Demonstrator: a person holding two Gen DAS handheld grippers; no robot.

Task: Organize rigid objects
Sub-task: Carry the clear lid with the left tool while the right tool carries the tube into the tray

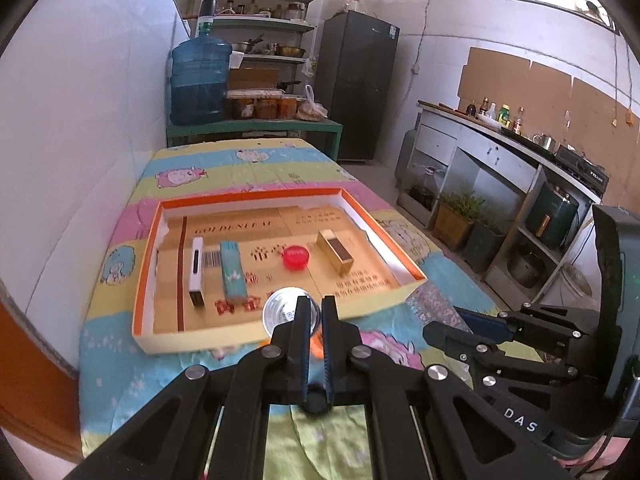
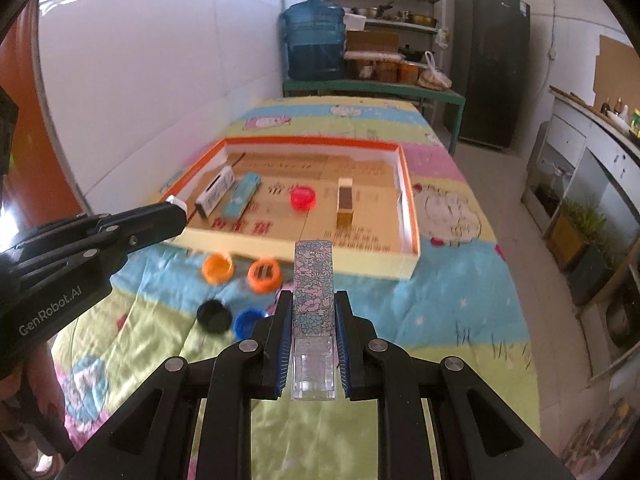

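An orange-rimmed cardboard tray lies on the patterned cloth. It holds a white box, a teal box, a red cap and a gold box. My left gripper is shut on a clear bottle cap over the tray's near edge. My right gripper is shut on a floral-patterned clear-ended box, short of the tray. Two orange caps, a black cap and a blue cap lie on the cloth.
The cloth-covered table stands against a white wall. Behind it are a water jug, shelves and a dark fridge. A kitchen counter runs along the right.
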